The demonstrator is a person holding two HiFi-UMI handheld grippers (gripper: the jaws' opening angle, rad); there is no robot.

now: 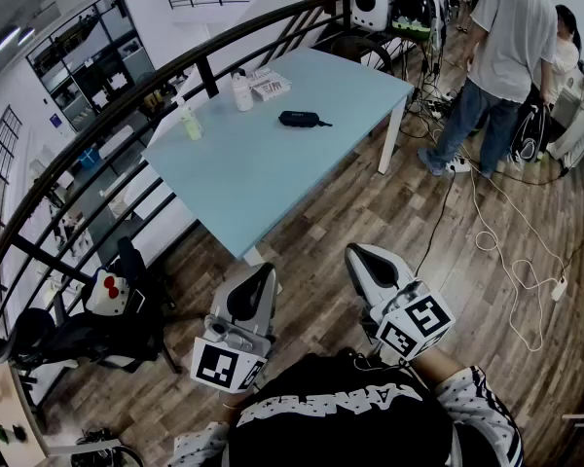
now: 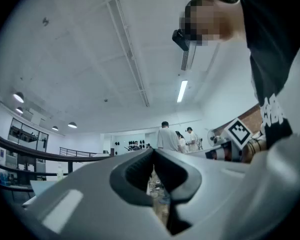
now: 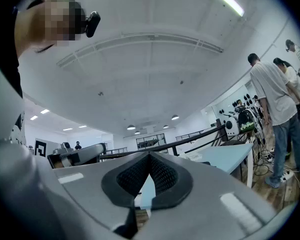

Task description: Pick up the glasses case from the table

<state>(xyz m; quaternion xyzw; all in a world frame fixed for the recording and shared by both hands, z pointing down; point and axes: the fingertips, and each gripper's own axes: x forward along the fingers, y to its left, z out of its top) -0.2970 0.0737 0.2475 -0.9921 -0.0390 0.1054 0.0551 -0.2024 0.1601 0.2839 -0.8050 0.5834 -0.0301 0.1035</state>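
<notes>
Left hand-held gripper (image 2: pixel 153 151) jaws together, empty; people (image 2: pixel 166 136) standing beyond.

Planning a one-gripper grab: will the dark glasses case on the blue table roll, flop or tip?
The glasses case lies low and flat on the table, so it probably won't roll or tip. Its even, oblong outline hints at a shell that keeps its shape, though it is too small here to be sure.

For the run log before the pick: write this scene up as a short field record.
target: black oblong glasses case, lying on the light blue rectangular table
also on table: white bottle, pale green bottle, white papers
left gripper: fingers together, empty, short of the table
right gripper: fingers together, empty, short of the table
</notes>
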